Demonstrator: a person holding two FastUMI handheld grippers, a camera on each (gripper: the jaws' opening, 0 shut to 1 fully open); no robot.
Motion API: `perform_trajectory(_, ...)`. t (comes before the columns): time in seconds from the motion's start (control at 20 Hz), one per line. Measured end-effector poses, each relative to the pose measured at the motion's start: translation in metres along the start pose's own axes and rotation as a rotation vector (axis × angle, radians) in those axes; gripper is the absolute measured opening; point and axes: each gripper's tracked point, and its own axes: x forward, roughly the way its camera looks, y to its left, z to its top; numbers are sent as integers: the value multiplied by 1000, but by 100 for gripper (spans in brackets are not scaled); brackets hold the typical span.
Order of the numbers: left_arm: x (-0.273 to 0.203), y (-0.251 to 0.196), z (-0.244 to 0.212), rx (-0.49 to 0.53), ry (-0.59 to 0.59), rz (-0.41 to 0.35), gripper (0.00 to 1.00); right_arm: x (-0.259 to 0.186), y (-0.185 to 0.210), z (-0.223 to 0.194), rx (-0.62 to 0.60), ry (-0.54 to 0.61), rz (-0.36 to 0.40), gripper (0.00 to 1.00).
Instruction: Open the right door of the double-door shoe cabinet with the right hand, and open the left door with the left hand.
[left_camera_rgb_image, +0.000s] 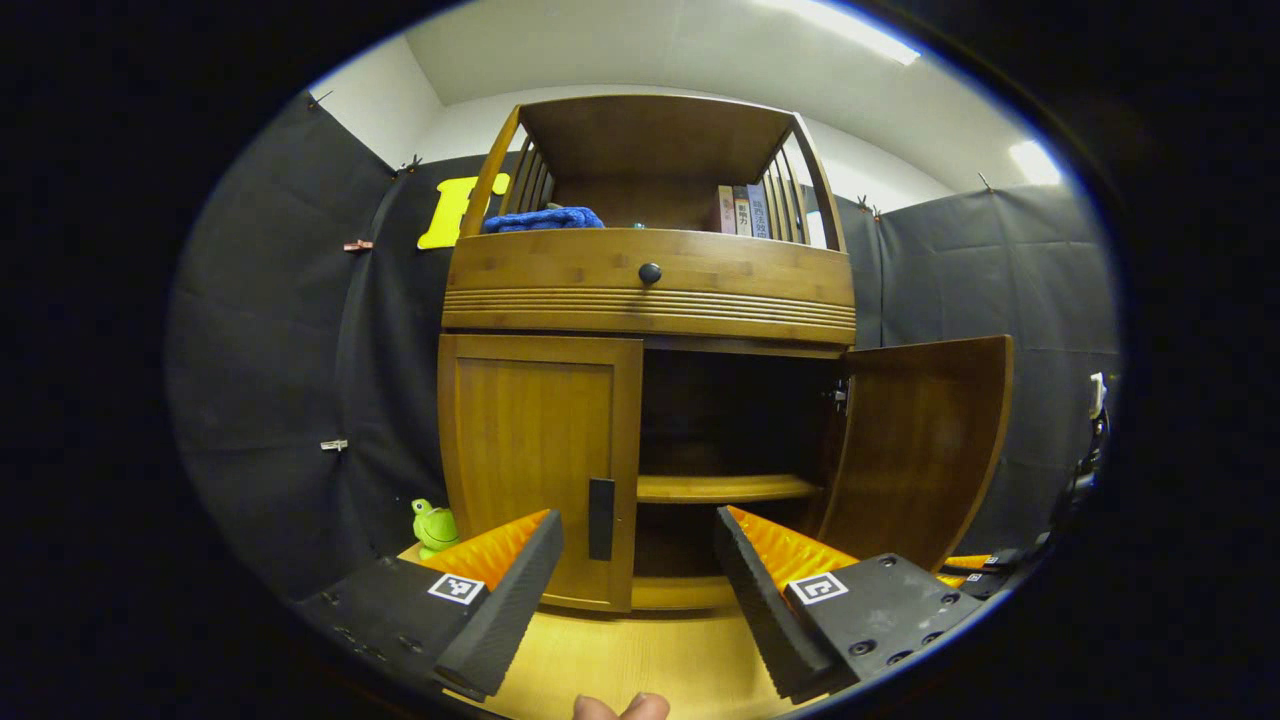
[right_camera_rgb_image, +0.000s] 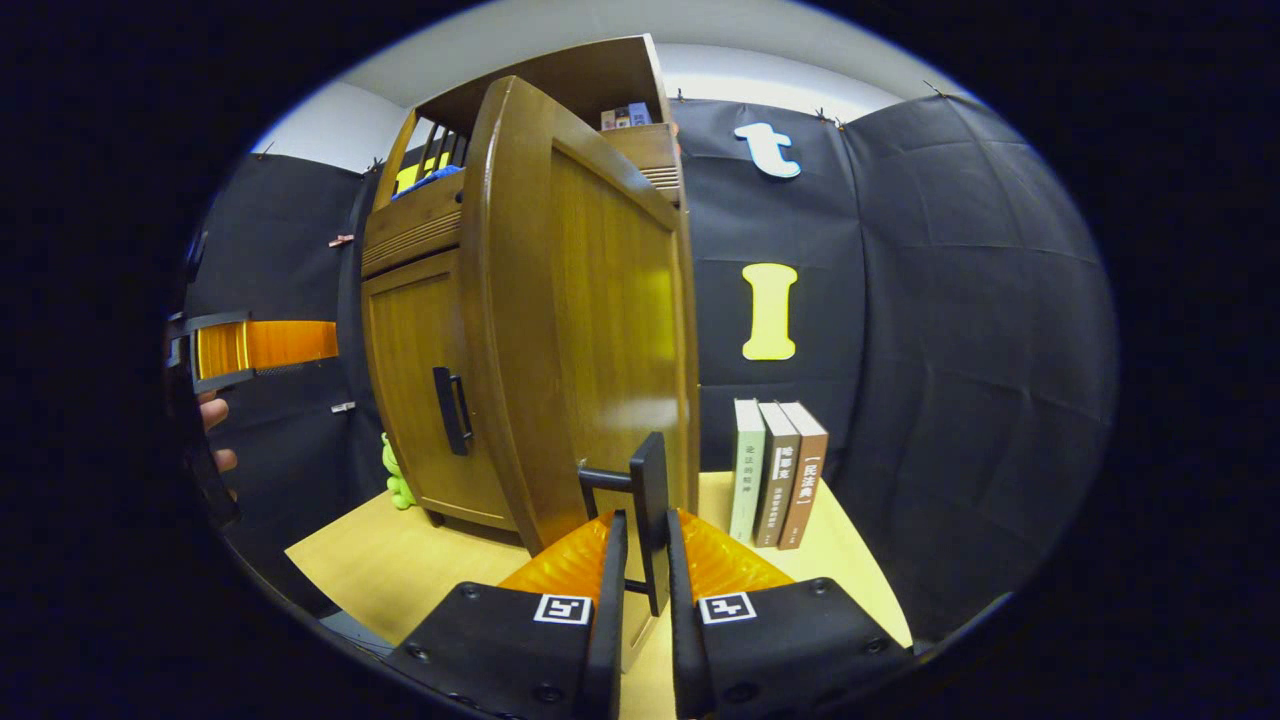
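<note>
The brown wooden double-door shoe cabinet (left_camera_rgb_image: 650, 300) stands on the pale wooden tabletop (left_camera_rgb_image: 620, 660). Its right door (right_camera_rgb_image: 590, 330) is swung wide; my right gripper (right_camera_rgb_image: 640, 570) is clenched on that door's black bar handle (right_camera_rgb_image: 650, 510). The left door (left_camera_rgb_image: 535, 465) is closed (its black handle (left_camera_rgb_image: 600, 518) sits at the inner edge), and my left gripper (left_camera_rgb_image: 640, 590) is spread apart before it, touching nothing.

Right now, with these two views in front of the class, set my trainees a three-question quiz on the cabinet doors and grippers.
1. True or false: the right door is open.
2. What is the right gripper shut on? A) the drawer knob B) the right door's handle C) a book
3. The left gripper, jaws apart, faces the closed ____ door.

Key: 1 true; 2 B; 3 left.
</note>
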Motion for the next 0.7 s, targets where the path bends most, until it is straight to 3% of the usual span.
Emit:
perform_trajectory(0.05, 0, -4, 2, 4, -3, -4, 92, -4, -11, 3, 8, -8, -13, 28)
perform_trajectory(0.1, -1, -9, 3, 8, -7, -7, 92, -6, -19, 7, 14, -19, -18, 20)
perform_trajectory(0.35, -1, -19, 4, 21, -9, -17, 92, -12, -60, 16, 7, -38, -79, 19)
perform_trajectory(0.6, 4, -21, -2, 61, -10, -22, 92, -14, -66, 24, -28, -53, -86, 19)
perform_trajectory(0.65, 6, -21, -3, 64, -9, -24, 92, -16, -65, 26, -29, -56, -92, 28)
perform_trajectory(0.7, 7, -20, -5, 69, -8, -26, 92, -20, -65, 28, -30, -59, -105, 28)
